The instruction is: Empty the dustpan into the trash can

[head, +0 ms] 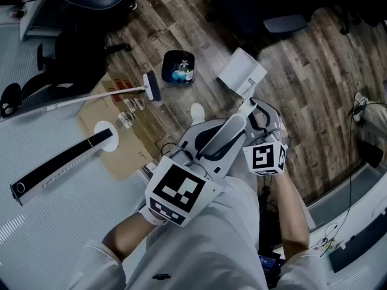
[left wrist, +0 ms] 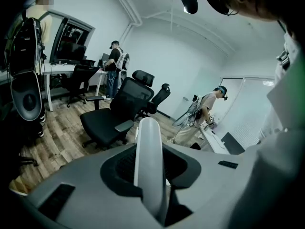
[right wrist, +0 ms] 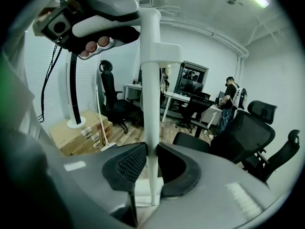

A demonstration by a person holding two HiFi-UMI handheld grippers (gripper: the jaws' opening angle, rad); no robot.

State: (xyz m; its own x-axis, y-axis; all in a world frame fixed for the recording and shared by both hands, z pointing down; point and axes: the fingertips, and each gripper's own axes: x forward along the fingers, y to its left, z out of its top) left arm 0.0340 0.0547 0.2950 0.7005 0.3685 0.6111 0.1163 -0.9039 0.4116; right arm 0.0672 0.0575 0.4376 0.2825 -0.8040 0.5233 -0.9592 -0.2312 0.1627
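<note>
The white dustpan [head: 242, 71] hangs over the wood floor, to the right of a small dark trash can [head: 178, 67] that has bits of litter in it. Its long handle [head: 228, 135] runs back toward me. My left gripper [head: 208, 139] is shut on the thick upper end of the handle [left wrist: 148, 161]. Further down, my right gripper [head: 253, 110] is shut on the thin white shaft [right wrist: 150, 80]. In both gripper views the handle sits pinched between the dark jaw pads. The pan's inside is hidden from me.
A broom [head: 151, 86] lies with its long stick across a cardboard box [head: 124, 144]. A black tower fan [head: 60, 162] rests by the box. Office chairs [left wrist: 114, 113] and desks stand around, and people work at the back. Cables trail at the right [head: 351, 162].
</note>
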